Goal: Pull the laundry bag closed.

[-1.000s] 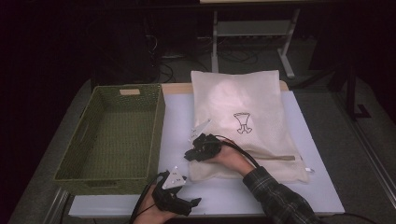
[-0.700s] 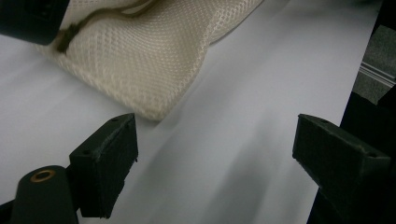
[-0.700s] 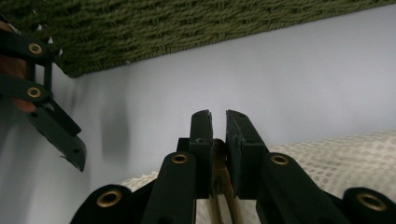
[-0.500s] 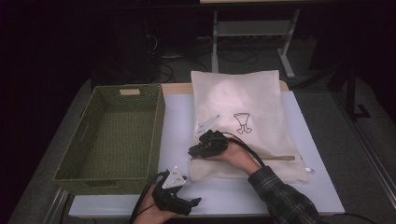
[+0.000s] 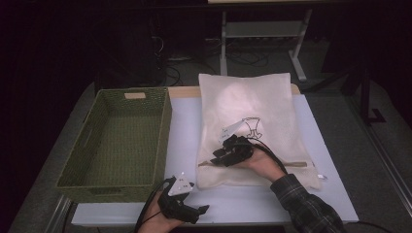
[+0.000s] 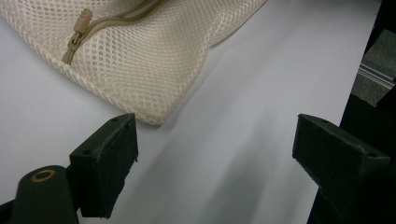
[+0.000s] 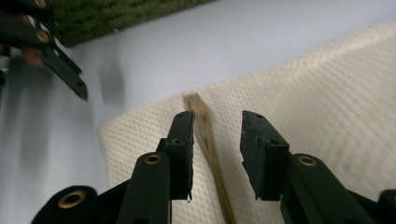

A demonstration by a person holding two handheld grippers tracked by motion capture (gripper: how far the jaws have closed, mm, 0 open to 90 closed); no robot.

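Right gripper [image 5: 218, 159] has slid right and farther up the mesh bag [image 5: 252, 104] since a second ago, jaws part-open straddling the tan zipper [image 7: 205, 128], not clamped. Nearest, left gripper [image 5: 197, 212] sits low at the table's [image 5: 184, 131] front edge, jaws wide apart, holding nothing, just off the bag's near-left corner; zipper pull [image 6: 74, 39] shows there. Bag lies flat, long axis running near to far, zipper across its near end. Small dark drawing [image 5: 252, 127] printed mid-bag, no readable writing. Green basket [image 5: 160, 141] left of bag, pale tag [image 5: 134, 95] on far rim, unreadable.
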